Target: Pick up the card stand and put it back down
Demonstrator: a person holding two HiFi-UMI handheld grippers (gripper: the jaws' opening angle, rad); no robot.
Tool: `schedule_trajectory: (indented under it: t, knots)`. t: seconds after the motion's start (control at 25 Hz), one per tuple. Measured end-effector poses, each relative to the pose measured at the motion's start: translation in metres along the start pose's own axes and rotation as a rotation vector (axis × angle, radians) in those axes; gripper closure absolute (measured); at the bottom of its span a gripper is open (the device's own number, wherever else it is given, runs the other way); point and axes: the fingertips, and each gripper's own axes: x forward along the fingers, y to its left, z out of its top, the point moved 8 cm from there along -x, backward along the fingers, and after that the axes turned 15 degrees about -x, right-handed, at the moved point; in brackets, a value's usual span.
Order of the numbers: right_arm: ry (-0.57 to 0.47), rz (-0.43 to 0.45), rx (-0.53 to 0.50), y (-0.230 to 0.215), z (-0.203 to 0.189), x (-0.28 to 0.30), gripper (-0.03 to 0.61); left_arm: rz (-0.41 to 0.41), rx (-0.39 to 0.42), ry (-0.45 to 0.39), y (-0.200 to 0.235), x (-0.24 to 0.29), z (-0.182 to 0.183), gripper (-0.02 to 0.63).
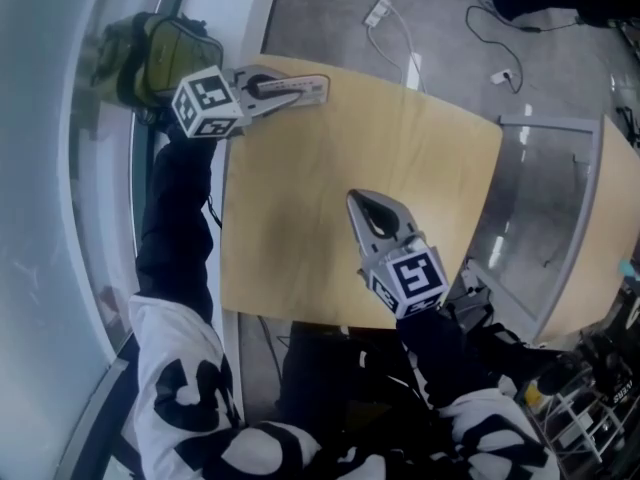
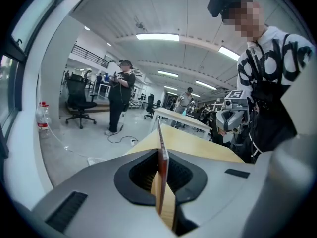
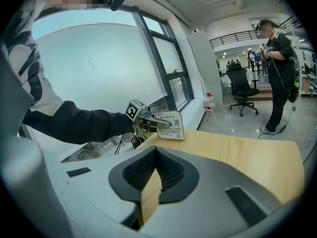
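Head view: our left hand-held gripper (image 1: 292, 90) reaches over the far left corner of the tabletop (image 1: 330, 238), closed on the pale card stand (image 1: 316, 88). Our right hand-held gripper (image 1: 360, 206) hovers mid-tabletop, well apart.

Left gripper view: the jaws pinch the stand's thin edge. We judge that so narrow a hold could let it pivot or slip.

Right gripper view: these jaws are together, with nothing between them. The stand sits at the tabletop's edge, and we cannot tell whether it is lifted or touching. Set down this close to the edge, it could tip off.
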Motion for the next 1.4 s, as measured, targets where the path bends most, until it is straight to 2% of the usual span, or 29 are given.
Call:
schedule_trajectory:
  t: [0.16, 0.28, 0.4, 0.52, 0.68, 0.76, 1.04, 1.4]
  knots:
    - [-0.007, -0.005, 0.03, 0.0, -0.003, -0.001, 0.566, -0.067, 0.013, 0.028, -0.004, 0.02, -0.002, 0.595]
    - [-0.016, -0.007, 0.045, 0.002, -0.003, 0.001, 0.566, -0.075, 0.021, 0.028, -0.003, 0.026, -0.003, 0.595]
    - [-0.023, -0.002, 0.043, 0.005, -0.004, 0.002, 0.566, -0.079, -0.013, -0.001, -0.002, 0.025, -0.002, 0.595]
    - [-0.022, -0.003, 0.039, 0.004, -0.006, -0.004, 0.566, -0.062, -0.031, -0.046, -0.004, 0.022, 0.002, 0.59]
    - [-0.029, -0.01, 0.039, 0.0, -0.004, -0.012, 0.566, -0.011, -0.026, -0.064, -0.01, 0.011, 0.009, 0.583]
    - [-0.038, -0.016, 0.035, -0.002, -0.002, -0.016, 0.566, 0.022, -0.031, -0.08, -0.013, 0.001, 0.01, 0.583]
    - [-0.063, -0.032, 0.014, 0.0, 0.008, -0.046, 0.566, 0.213, -0.08, -0.232, -0.037, -0.069, 0.006, 0.583]
    - [-0.16, -0.039, -0.011, 0.016, 0.026, -0.101, 0.566, 0.458, -0.092, -0.317, -0.131, -0.108, 0.004, 0.583]
